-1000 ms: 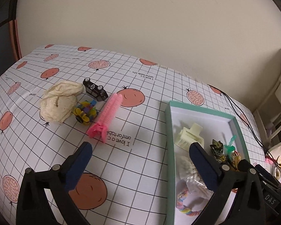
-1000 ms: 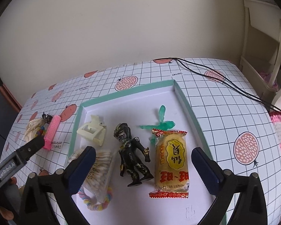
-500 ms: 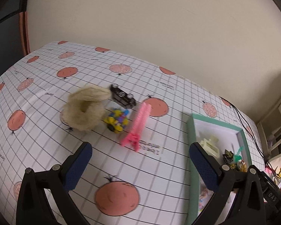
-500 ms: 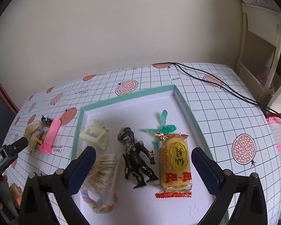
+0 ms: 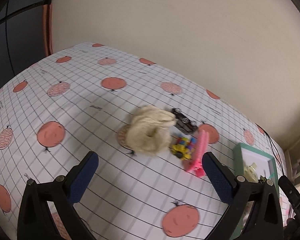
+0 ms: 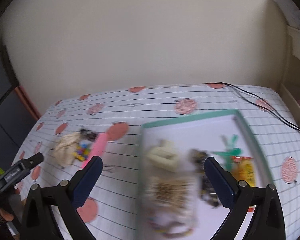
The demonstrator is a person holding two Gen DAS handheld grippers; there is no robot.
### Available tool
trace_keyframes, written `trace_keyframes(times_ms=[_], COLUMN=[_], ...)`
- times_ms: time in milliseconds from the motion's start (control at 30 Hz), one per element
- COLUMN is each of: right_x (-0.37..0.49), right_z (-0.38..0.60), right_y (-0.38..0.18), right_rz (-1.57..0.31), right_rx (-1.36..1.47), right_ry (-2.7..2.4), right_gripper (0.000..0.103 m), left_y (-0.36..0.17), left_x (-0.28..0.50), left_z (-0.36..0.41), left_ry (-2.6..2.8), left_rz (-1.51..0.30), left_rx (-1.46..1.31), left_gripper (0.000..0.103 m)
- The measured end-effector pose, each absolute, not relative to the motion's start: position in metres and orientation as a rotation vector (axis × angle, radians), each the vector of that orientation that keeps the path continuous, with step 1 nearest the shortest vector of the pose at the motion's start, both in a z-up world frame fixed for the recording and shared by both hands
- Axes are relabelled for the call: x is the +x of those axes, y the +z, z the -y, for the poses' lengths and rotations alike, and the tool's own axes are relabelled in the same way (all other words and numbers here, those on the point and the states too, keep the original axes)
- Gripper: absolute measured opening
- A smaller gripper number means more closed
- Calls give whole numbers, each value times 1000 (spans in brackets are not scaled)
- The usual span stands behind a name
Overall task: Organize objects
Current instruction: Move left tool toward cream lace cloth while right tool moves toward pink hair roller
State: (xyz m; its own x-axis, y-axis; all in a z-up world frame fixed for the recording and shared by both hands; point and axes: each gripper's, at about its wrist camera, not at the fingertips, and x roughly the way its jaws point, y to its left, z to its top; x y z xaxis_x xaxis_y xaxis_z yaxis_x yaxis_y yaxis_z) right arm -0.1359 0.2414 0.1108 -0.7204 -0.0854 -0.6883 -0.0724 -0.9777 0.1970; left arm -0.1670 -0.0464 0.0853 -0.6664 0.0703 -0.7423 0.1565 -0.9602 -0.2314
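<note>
A: Start close in. How do the left tongs (image 5: pixel 150 178) stand?

B: Jaws spread wide, nothing between them, held above the counter (image 5: pixel 74 104). The right tongs (image 6: pixel 153 177) are the same: apart and empty, hanging over the near end of the tray (image 6: pixel 248 132).

A: And the loose things?

B: Just beyond the left tongs there is a little cluster on the counter, well apart from the tray. Nearest is the pink hair comb (image 5: pixel 199 153), lying flat; touching or just beside it is a small block toy (image 5: pixel 183 146) in yellow and mixed colours. Left of that sits the cream scrunchie (image 5: pixel 150 133), and behind it a dark toy car (image 5: pixel 184 121).

A: Which would you judge easiest to take?

B: Probably the scrunchie. It looks soft and light, so it should squash under the pads and not slip; pinch across the thick ring of fabric. The comb seems stiff and thin, so I would take it across its spine, near the middle. The block toy may come apart if squeezed hard.

A: And the tray?

B: It already holds a cream claw clip (image 6: pixel 164 157), a dark figure (image 6: pixel 200 156), a green plastic piece (image 6: pixel 230 150) and a yellow snack packet (image 6: pixel 244 170). The near end is too blurred to name.
</note>
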Motion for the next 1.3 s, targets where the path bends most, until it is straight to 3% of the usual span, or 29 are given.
trace_keyframes(times_ms=[333, 667, 1100, 1200, 1300], right_x=[-161, -196, -234, -239, -241], right_z=[-165, -137, -123, -122, -121], right_y=[92, 54, 30, 25, 23], right_rz=[218, 165, 141, 143, 150], right_rx=[1206, 1341, 1410, 1422, 1419], right_ry=[-2770, -2711, -2687, -2674, -2668], right_gripper=[97, 88, 78, 75, 71], left_y=[75, 54, 31, 28, 24], left_x=[-179, -212, -246, -250, -254], left_z=[89, 80, 56, 52, 50], left_ry=[-2775, -2765, -2777, -2784, -2780], left_rz=[-501, -501, -380, -356, -343], left_rx=[1225, 1321, 1368, 1372, 1386], left_gripper=[103, 103, 103, 101, 92])
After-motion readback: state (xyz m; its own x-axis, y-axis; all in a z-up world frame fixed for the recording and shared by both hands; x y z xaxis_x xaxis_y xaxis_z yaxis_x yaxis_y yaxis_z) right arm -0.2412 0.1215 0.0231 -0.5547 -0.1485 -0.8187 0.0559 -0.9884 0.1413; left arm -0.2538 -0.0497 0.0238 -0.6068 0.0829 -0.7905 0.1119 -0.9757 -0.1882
